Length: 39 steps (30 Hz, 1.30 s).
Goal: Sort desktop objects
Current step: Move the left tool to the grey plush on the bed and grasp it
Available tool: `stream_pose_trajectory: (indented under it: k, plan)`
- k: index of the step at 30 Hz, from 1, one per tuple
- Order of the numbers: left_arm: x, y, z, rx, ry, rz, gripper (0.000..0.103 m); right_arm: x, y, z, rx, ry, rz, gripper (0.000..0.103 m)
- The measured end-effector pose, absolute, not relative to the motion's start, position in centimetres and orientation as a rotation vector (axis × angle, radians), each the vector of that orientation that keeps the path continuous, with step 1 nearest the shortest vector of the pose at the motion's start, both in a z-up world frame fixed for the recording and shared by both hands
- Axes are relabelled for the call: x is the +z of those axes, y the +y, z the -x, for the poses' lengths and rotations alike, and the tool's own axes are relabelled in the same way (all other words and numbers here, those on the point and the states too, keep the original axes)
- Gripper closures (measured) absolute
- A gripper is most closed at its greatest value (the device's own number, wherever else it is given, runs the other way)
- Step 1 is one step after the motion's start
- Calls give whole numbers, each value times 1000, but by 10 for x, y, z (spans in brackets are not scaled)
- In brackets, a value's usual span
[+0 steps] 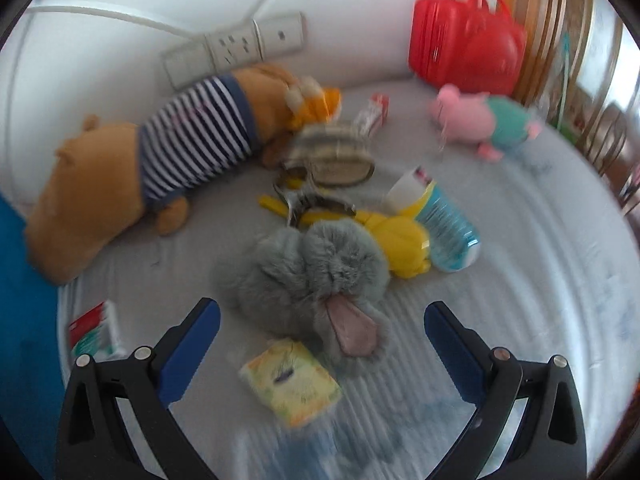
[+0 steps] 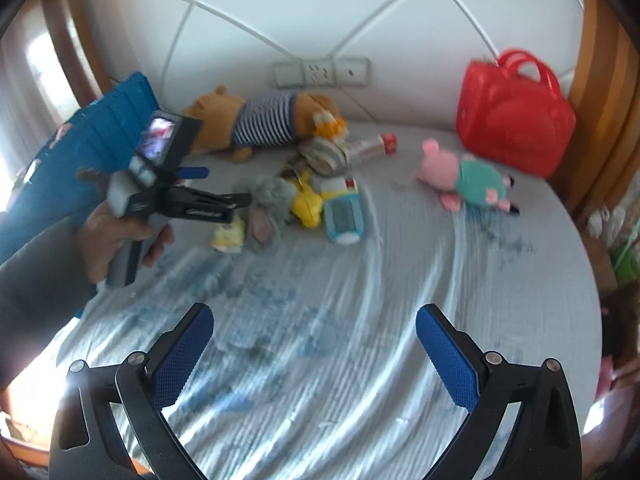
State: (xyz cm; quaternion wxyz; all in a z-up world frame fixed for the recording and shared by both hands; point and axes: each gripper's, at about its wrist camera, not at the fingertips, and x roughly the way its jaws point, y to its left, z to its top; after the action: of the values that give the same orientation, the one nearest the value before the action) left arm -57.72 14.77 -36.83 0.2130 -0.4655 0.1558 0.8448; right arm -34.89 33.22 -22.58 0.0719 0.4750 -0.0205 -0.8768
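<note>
left gripper [image 1: 322, 316] jaws spread wide, nothing inside, near grey bunny [image 1: 312, 276] | right gripper [image 2: 314, 320] jaws spread wide over bare bed sheet [image 2: 360, 360]

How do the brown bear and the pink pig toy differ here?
The brown bear is much bigger than the pink pig. The bear wears a navy-and-white striped shirt; the pig's body is teal. The bear lies by the wall sockets, the pig nearer the red bag. Both are soft toys lying down.
</note>
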Motion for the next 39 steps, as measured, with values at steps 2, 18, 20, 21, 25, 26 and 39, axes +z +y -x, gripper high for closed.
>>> stream_pose_trajectory:
  k: [2, 18, 20, 21, 25, 26, 39]
  plan:
    - [-389, 155, 591, 2341, 445, 1324, 0, -239, 339, 345, -2629, -72, -1470, 0]
    - [-392, 160, 591, 2415, 444, 1262, 98, -266, 354, 355, -2627, -76, -1571, 0]
    - [-384, 151, 586, 2415, 409, 1269, 98, -263, 346, 366, -2623, -48, -1551, 0]
    - [-382, 144, 584, 2418, 387, 1272, 98, -262, 342, 372, -2619, -37, -1542, 0]
    - [-374, 124, 576, 2432, 299, 1211, 98, -257, 323, 391, -2603, -15, -1502, 0]
    - [-372, 122, 575, 2431, 286, 1196, 97, -256, 318, 395, -2600, -13, -1492, 0]
    - [-419, 144, 617, 2423, 156, 1392, 0, -266, 315, 377, -2595, -34, -1545, 0]
